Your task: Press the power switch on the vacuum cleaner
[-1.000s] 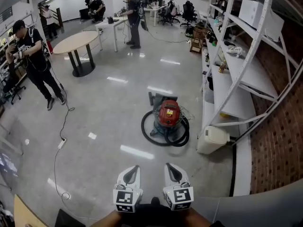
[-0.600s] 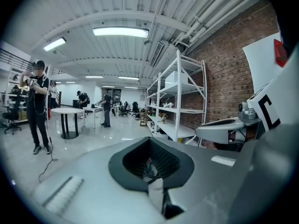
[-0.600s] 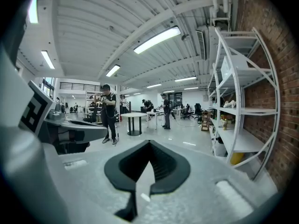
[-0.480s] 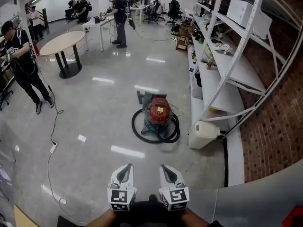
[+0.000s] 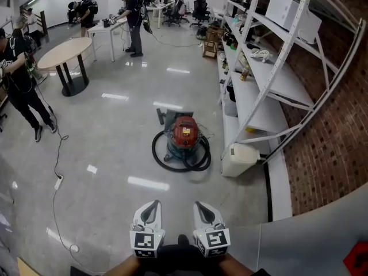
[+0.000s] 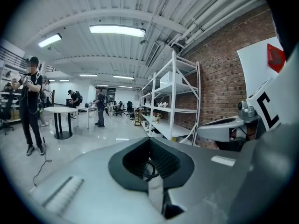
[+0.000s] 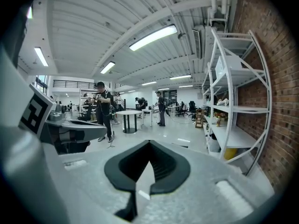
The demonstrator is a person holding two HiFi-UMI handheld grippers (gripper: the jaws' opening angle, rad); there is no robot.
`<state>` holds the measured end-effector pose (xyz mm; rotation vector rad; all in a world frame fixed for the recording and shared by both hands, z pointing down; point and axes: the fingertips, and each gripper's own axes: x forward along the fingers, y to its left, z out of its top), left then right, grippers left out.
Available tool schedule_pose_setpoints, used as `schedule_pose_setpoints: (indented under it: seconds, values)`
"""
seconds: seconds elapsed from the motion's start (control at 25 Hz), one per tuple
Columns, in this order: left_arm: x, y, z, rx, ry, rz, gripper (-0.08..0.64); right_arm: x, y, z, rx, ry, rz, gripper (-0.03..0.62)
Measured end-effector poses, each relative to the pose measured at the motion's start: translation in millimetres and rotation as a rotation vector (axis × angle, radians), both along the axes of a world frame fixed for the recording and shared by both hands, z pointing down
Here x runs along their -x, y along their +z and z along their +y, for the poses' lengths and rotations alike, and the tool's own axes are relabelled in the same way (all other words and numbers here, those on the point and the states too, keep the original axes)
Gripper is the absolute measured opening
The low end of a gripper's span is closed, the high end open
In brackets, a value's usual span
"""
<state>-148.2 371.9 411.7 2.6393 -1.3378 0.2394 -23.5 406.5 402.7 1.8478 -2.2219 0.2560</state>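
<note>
Vacuum cleaner [image 5: 184, 134]: red-topped, upright on the grey floor [image 5: 115, 131], at centre of the head view, slightly above the middle. Power switch too small to make out. Black hose [image 5: 163, 156] coiled in a loop round the base, touching the floor.

Immediately right of the vacuum cleaner: white canister [image 5: 240, 158], standing at the foot of the white shelving rack [image 5: 270, 79]. Rack running up the right half of the frame, with the brick wall [image 5: 333, 125] behind it.

Left of the vacuum cleaner, well apart: thin cable [image 5: 57, 148] trailing across the floor to a power strip [image 5: 58, 181]. Upper left of the frame: round table [image 5: 64, 53] on a dark pedestal, with a person in black [image 5: 20, 79] at the left edge. More people at a white table along the top edge.

Left gripper [image 5: 153, 203]: bottom centre of the head view, just left of the middle, well short of the vacuum cleaner, pointing towards it. In the left gripper view [image 6: 150, 139]: jaws closed tip to tip, nothing held.

Right gripper [image 5: 201, 203]: just beside the left one, level with it, at bottom centre, just right of the middle. In the right gripper view [image 7: 149, 143]: jaws likewise together, empty.

Marker cube [image 5: 146, 243] at the rear of each gripper, facing the head camera.
</note>
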Motion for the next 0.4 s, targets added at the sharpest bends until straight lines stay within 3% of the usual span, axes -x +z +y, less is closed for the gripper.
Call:
schedule_pose_setpoints:
  seconds: [0.4]
  values:
    - [5.8, 3.4, -1.1, 0.005, 0.007, -0.009, 0.015, 3.0, 3.9, -2.8, 0.0, 0.003, -0.016, -0.009]
